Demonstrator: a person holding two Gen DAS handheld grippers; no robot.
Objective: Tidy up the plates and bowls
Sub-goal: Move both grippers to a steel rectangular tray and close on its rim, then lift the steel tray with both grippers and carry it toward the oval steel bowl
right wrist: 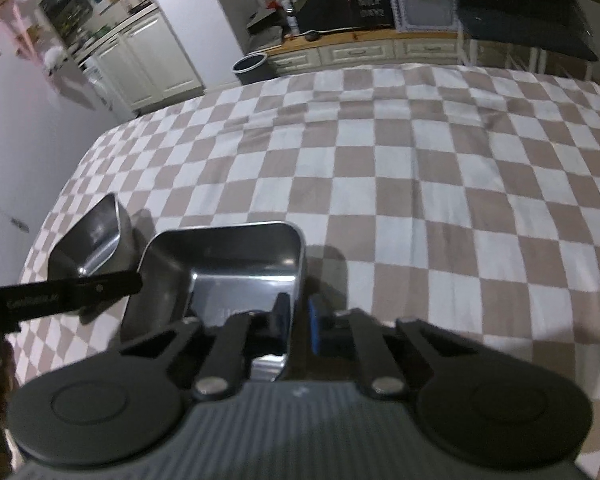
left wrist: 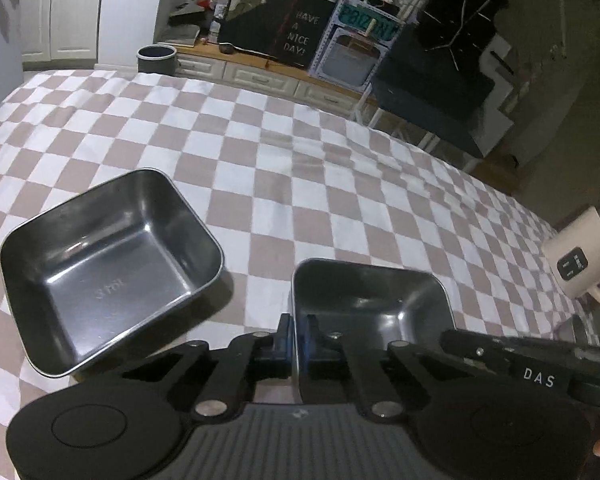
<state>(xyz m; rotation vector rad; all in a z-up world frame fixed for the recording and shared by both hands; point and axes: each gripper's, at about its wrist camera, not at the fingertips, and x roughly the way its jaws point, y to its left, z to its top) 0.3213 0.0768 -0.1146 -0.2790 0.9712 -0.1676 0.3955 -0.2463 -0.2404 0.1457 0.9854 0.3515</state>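
Two rectangular steel bowls stand on the checkered tablecloth [left wrist: 300, 184]. The left bowl [left wrist: 112, 268] sits empty and free; in the right wrist view this bowl [right wrist: 92, 236] lies far left. My left gripper [left wrist: 298, 336] is shut on the left wall of the right bowl [left wrist: 372, 304], one blue pad [left wrist: 306, 338] inside and the other outside. My right gripper [right wrist: 298, 320] is shut on the right wall of that same bowl [right wrist: 228, 264]. The right gripper's body [left wrist: 520, 360] reaches in from the right in the left wrist view. The left gripper's finger [right wrist: 100, 284] meets the bowl's left corner.
A cream jug-like appliance [left wrist: 580, 260] stands at the table's right edge. Beyond the far edge are a dark bin [left wrist: 156, 58], white cabinets and a dark board with lettering [left wrist: 296, 36]. Open checkered cloth [right wrist: 420, 180] stretches behind the bowls.
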